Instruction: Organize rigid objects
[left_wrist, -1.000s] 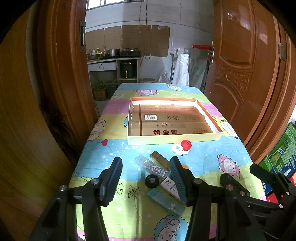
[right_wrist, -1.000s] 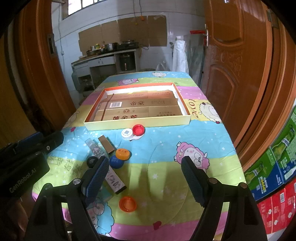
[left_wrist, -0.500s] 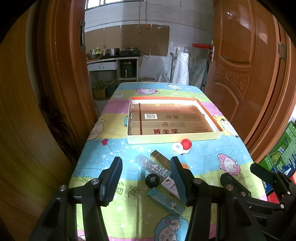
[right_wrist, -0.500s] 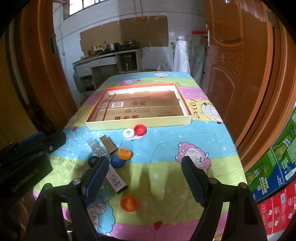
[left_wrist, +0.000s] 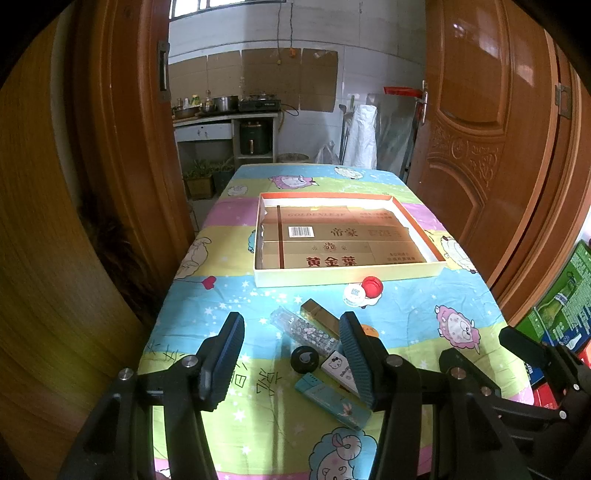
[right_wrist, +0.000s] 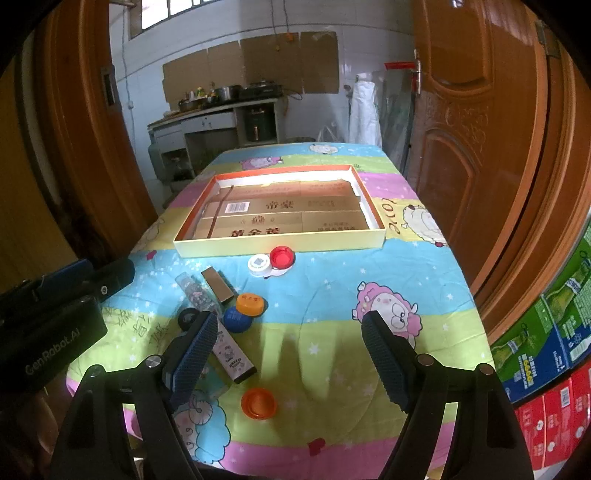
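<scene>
A shallow cardboard tray (left_wrist: 347, 276) (right_wrist: 280, 244) with brown boxes flattened inside lies mid-table. In front of it are a red cap (right_wrist: 282, 257) and a white cap (right_wrist: 258, 264). Nearer lie a brown box (right_wrist: 218, 282), a clear patterned tube (left_wrist: 303, 328), a black ring (left_wrist: 305, 360), orange (right_wrist: 250, 303) and blue (right_wrist: 238, 318) caps, a white cartoon box (right_wrist: 231, 352), a teal lighter box (left_wrist: 332, 400) and an orange cap (right_wrist: 258, 402). My left gripper (left_wrist: 291, 354) hovers open over the cluster. My right gripper (right_wrist: 290, 354) is open over bare cloth.
The table wears a bright cartoon sheep cloth (right_wrist: 388, 306). Wooden doors (left_wrist: 480, 147) flank it on both sides. Stacked green and red cartons (right_wrist: 546, 350) stand at the right. A kitchen counter (left_wrist: 221, 122) lies beyond the far end.
Both views have shifted very slightly; the objects on the table have not moved and both grippers stay open.
</scene>
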